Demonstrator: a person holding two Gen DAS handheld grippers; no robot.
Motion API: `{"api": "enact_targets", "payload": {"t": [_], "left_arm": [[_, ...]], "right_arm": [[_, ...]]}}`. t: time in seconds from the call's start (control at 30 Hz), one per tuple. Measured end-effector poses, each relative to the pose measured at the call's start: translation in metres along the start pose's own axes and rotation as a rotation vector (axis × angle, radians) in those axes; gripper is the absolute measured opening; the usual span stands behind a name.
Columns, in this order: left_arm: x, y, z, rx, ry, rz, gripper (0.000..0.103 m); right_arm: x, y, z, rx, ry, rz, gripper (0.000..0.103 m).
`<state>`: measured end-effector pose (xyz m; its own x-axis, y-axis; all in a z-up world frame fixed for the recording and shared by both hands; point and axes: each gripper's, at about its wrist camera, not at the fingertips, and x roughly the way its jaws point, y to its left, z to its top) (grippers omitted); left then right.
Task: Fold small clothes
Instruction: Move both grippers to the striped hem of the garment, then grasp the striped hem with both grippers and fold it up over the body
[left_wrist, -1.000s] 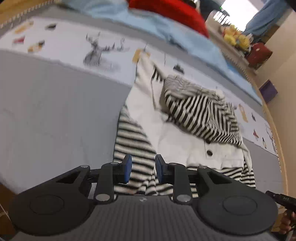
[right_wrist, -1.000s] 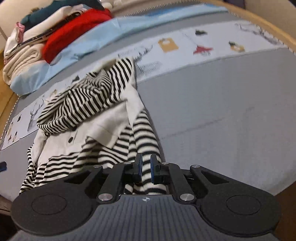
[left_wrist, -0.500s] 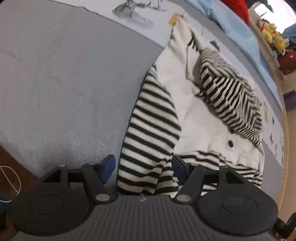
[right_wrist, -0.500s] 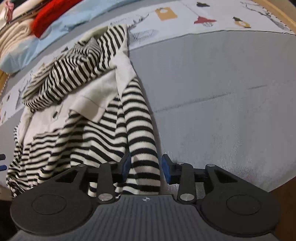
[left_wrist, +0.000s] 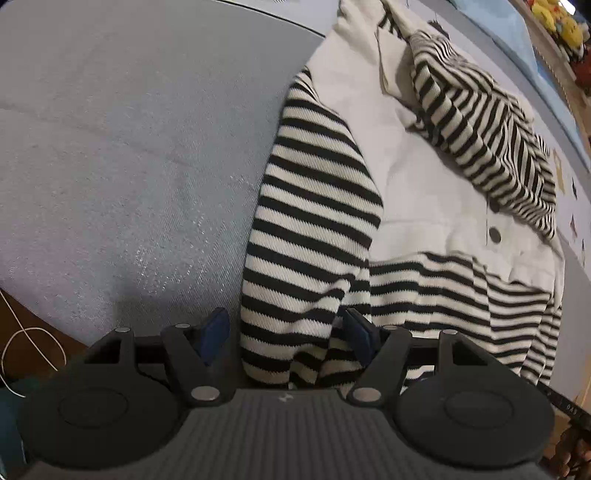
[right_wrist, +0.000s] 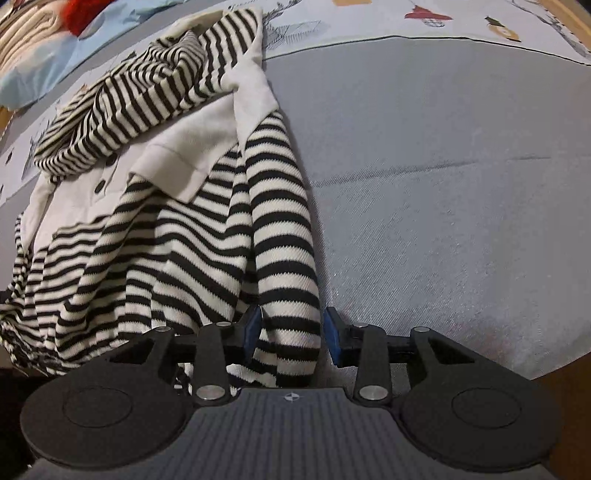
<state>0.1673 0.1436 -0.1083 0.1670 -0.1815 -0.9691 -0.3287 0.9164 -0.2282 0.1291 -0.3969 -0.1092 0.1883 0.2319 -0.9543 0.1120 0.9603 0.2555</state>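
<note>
A small black-and-white striped garment with a cream buttoned front (left_wrist: 436, 206) lies spread on the grey bed cover (left_wrist: 129, 147); it also shows in the right wrist view (right_wrist: 184, 221). Its striped hood is bunched at the far end (left_wrist: 480, 122). My left gripper (left_wrist: 286, 328) is open, its jaws either side of one striped sleeve end (left_wrist: 295, 295). My right gripper (right_wrist: 291, 328) is open, its jaws either side of the other striped sleeve end (right_wrist: 288, 295). Both sleeve cuffs lie flat at the near edge of the bed.
A printed white strip (right_wrist: 443, 18) crosses the cover beyond the garment. Folded cream, red and light blue textiles (right_wrist: 44, 33) are stacked at the far left in the right wrist view. The wooden bed edge (right_wrist: 576, 369) and a white cord (left_wrist: 26, 343) lie near.
Both grippers have opened and let go of the sleeve ends. Both have dropped low towards the near edge of the bed, and the garment now lies stretched out flat.
</note>
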Motion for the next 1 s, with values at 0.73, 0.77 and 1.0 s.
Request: {"api": "enact_targets", "payload": {"t": [0.73, 0.77, 1.0], "left_arm": [[-0.007, -0.018, -0.008, 0.117, -0.029, -0.021, 0.007], [-0.01, -0.018, -0.009, 0.115, -0.039, -0.026, 0.007], [-0.004, -0.006, -0.013, 0.049, 0.009, -0.032, 0.012]], "right_arm": [[0.002, 0.007, 0.0, -0.06, -0.022, 0.0, 0.004], [0.0, 0.007, 0.001, -0.056, -0.035, 0.011, 0.004], [0.014, 0.007, 0.001, -0.042, 0.046, -0.024, 0.018]]}}
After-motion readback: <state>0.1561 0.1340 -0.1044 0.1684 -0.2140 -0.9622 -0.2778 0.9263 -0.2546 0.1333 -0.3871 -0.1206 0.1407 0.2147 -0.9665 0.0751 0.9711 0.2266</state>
